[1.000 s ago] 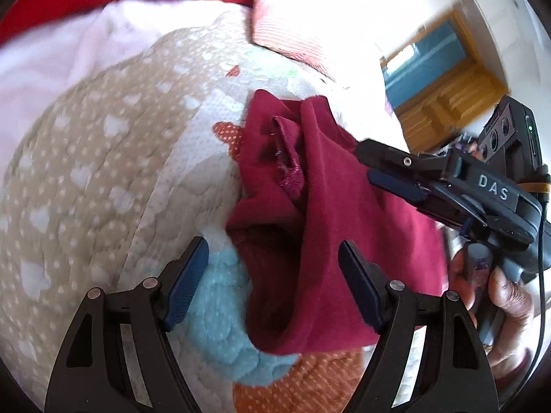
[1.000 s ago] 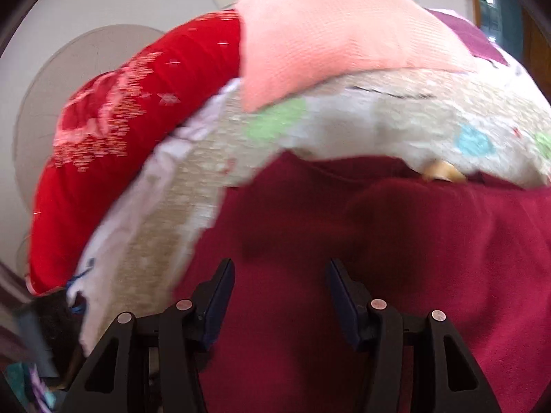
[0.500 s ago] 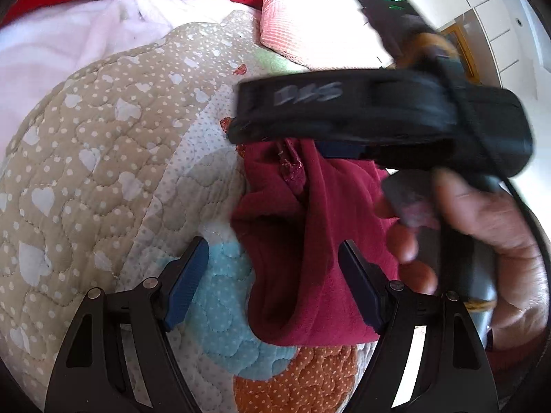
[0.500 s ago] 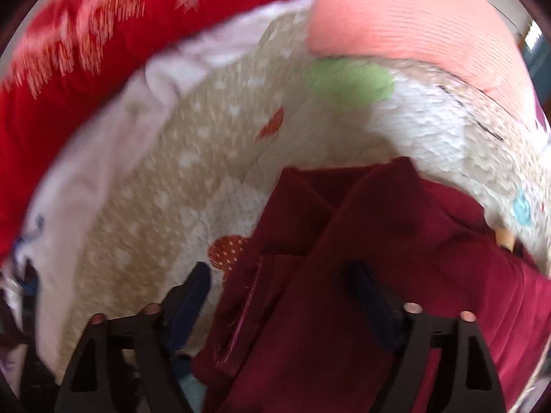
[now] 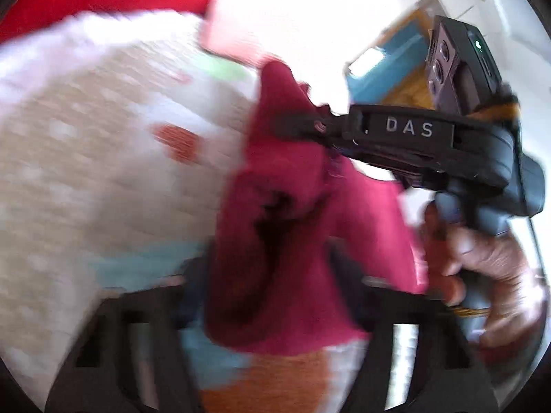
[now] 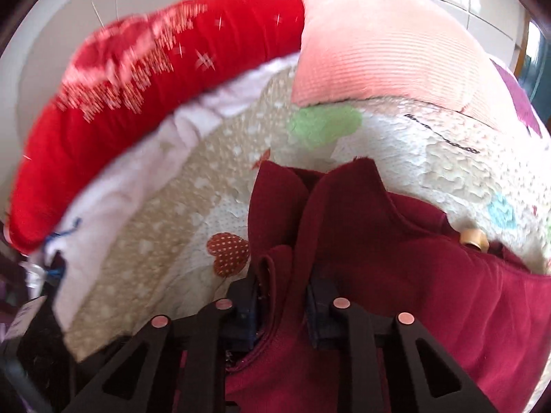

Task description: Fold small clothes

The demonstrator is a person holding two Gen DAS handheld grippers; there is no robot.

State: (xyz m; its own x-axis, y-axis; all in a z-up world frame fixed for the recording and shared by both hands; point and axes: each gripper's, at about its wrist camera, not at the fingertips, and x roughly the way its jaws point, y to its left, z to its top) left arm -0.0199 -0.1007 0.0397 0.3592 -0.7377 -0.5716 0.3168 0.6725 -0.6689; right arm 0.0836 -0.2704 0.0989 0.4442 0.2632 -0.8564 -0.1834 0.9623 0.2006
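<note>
A maroon garment (image 5: 292,227) lies bunched on the quilt, with one edge raised. My left gripper (image 5: 272,289) straddles its near end. The jaws are closing and the cloth fills the gap between them, but blur hides whether the pads press on it. My right gripper (image 5: 310,127) comes in from the right, held by a hand (image 5: 482,258), and pinches the garment's upper fold. In the right wrist view that gripper (image 6: 280,296) is closing, narrow, on a fold of the maroon garment (image 6: 413,275).
The patterned quilt (image 6: 155,241) with hearts covers the bed. A red pillow (image 6: 137,86) and a pink pillow (image 6: 378,51) lie along the far edge. A small tan ring (image 6: 473,239) sits at the garment's far right edge.
The right gripper came down across the garment and closed on a fold, lifting it. The left gripper has moved closer and its view is now blurred.
</note>
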